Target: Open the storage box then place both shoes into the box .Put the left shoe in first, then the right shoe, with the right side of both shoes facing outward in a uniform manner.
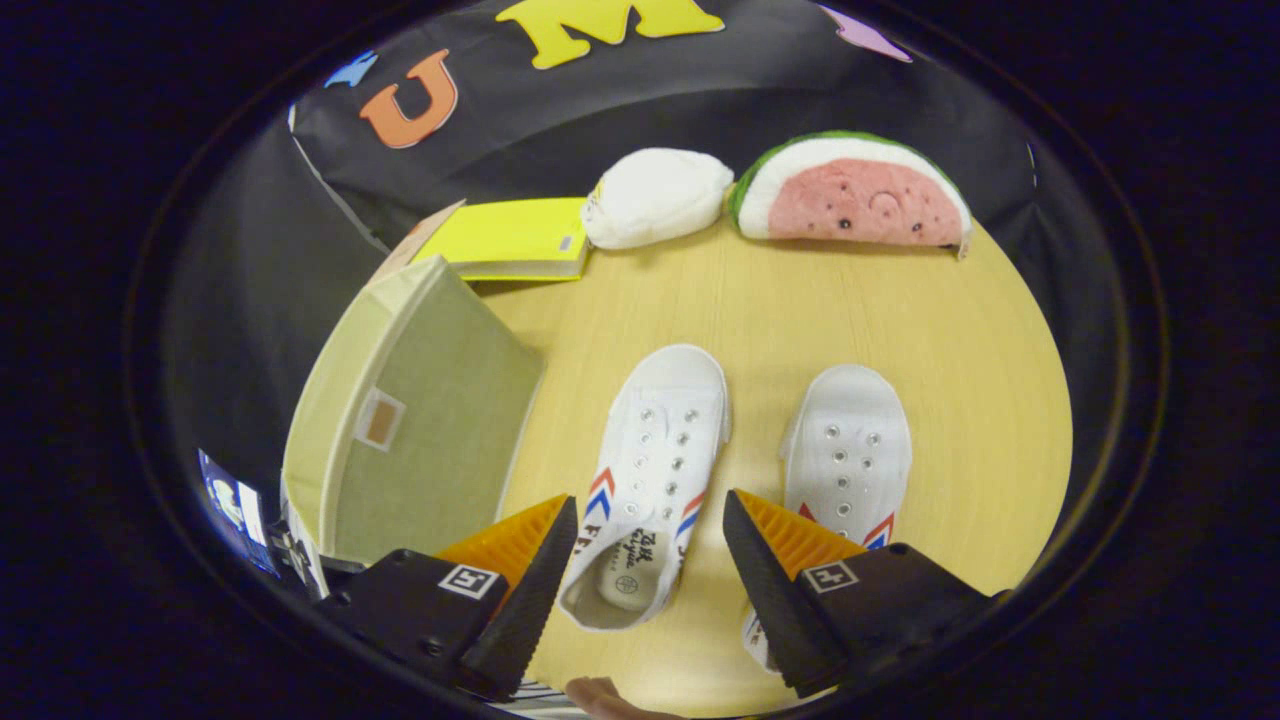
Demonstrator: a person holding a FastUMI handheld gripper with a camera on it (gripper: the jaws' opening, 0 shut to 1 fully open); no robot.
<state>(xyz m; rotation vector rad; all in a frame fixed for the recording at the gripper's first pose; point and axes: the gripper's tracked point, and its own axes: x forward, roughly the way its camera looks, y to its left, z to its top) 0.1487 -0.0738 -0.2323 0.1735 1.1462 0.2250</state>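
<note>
Two white canvas shoes with red and blue chevrons lie side by side on the wooden table (800,310), toes pointing away from me. The left shoe (655,470) sits between my fingers, with its heel opening below them. The right shoe (848,450) lies just beyond and partly under my right finger. A pale green fabric storage box (420,420) with a small label pocket stands left of the left shoe, its lid on. My gripper (650,545) hovers open above the left shoe's heel, touching nothing.
At the table's far edge lie a yellow book (510,238), a white plush (655,197) and a watermelon-slice plush (850,192). Black cloth walls close in behind and to the left. Bare tabletop lies between the shoes and the plush toys.
</note>
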